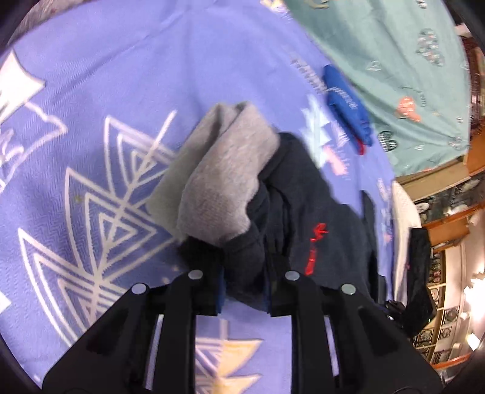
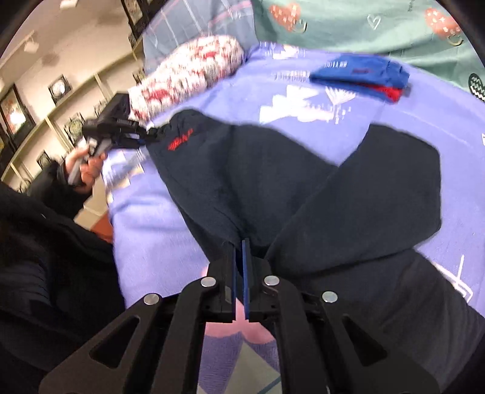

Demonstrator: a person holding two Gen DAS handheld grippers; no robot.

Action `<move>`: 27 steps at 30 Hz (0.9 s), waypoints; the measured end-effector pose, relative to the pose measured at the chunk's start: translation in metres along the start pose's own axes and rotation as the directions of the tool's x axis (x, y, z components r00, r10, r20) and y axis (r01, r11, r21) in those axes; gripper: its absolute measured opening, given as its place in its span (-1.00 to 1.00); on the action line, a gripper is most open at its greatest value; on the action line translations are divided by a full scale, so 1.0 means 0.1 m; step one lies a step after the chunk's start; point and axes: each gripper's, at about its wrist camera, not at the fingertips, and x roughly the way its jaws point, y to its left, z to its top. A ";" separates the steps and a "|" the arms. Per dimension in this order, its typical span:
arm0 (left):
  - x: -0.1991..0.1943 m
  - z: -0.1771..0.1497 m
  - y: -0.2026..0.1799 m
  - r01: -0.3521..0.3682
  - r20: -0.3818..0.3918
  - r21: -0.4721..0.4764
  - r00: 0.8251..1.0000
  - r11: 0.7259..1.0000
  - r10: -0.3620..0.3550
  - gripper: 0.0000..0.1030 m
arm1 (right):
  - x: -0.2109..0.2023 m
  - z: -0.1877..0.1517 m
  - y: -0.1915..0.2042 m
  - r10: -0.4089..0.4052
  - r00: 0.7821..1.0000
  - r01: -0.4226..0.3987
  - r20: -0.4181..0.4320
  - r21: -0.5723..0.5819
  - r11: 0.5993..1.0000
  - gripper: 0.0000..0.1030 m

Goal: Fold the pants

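Dark navy pants point(image 2: 257, 169) with a small red logo lie spread on a purple patterned bedspread point(image 2: 145, 230). My left gripper point(image 1: 244, 266) is shut on the waistband, where the grey fleece lining point(image 1: 218, 181) shows turned out. It also shows in the right wrist view point(image 2: 127, 133), held by a hand at the waist corner. My right gripper point(image 2: 239, 245) is shut on the pants' edge near the crotch, with one leg point(image 2: 379, 194) folded over to the right.
Folded blue and red clothing point(image 2: 363, 77) lies at the far side of the bedspread, also seen in the left wrist view point(image 1: 345, 103). A green heart-print blanket point(image 2: 363, 27) lies beyond. A red and white speckled pillow point(image 2: 188, 72) sits far left. Shelves line the wall.
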 end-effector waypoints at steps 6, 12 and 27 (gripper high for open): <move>-0.16 -0.06 -0.15 -0.061 -0.012 0.067 0.998 0.996 0.062 -0.13 | -0.17 0.12 0.16 -0.133 0.991 0.133 0.004 -0.052 0.990 -0.35; -0.62 -0.23 -0.74 -0.257 0.220 0.308 0.956 0.916 0.194 0.32 | -0.56 0.78 -0.20 -0.365 0.922 0.350 0.127 0.126 0.928 0.81; 0.23 -0.38 -0.84 -0.167 0.126 0.403 0.984 0.900 0.127 0.38 | 0.18 0.95 -1.17 -0.549 0.817 0.577 -0.177 0.258 0.775 -0.95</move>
